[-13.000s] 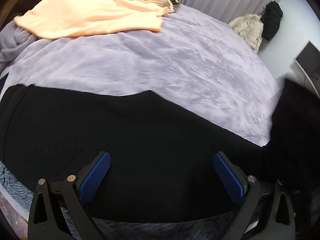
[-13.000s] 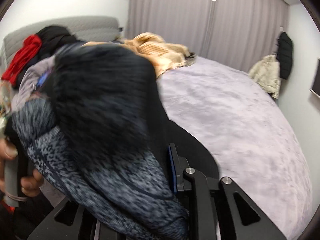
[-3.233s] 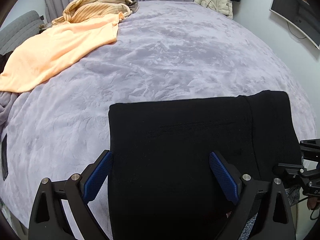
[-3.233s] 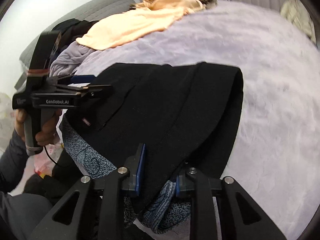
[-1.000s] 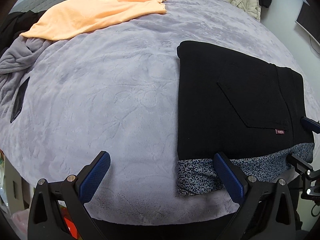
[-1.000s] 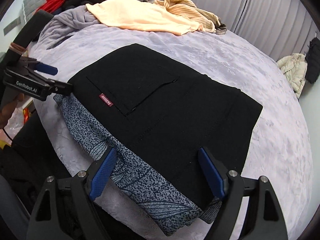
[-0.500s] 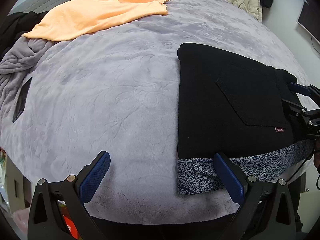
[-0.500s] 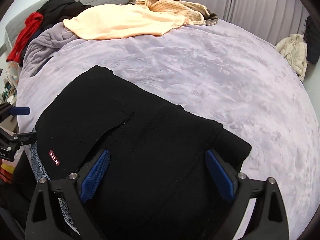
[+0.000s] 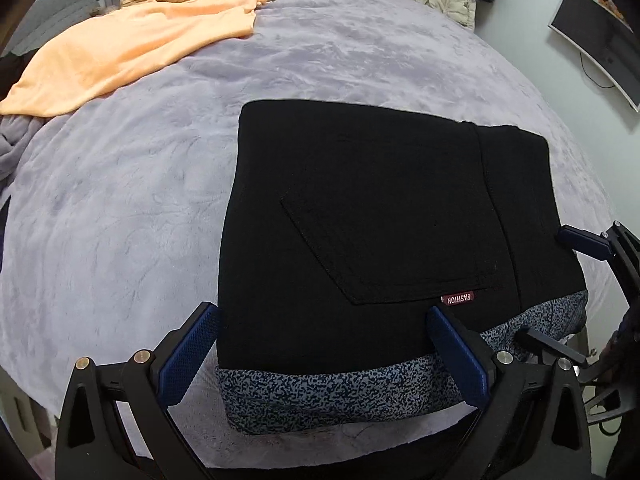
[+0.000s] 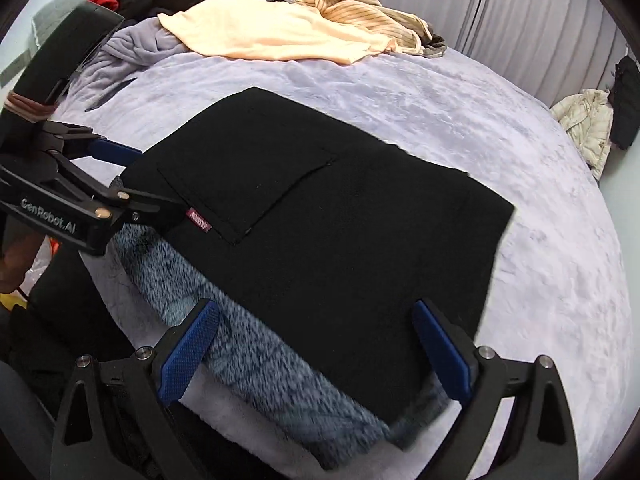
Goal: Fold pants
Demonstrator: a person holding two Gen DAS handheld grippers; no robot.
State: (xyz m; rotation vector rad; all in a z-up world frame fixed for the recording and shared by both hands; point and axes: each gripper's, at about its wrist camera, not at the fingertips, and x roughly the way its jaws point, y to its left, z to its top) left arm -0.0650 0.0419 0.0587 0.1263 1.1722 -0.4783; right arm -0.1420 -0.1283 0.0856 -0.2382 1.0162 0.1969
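Pants (image 9: 360, 208) lie folded near the bed (image 9: 120, 200) edge, both grippers' jaws spread and empty; press flat, square the edges.

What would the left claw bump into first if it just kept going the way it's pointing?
Most likely the folded black pants lying on the bed: the open left claw aims down at their near edge, though depth is hard to judge.

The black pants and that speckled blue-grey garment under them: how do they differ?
The black pants are plain black, folded into a flat rectangle with a pocket and a small red label; the speckled garment is mottled blue-grey. The pants lie on top in full view, while the speckled garment is mostly hidden, showing only as a strip along the near edge. Both rest on the lilac bedspread, untouched by either hand-held gripper.
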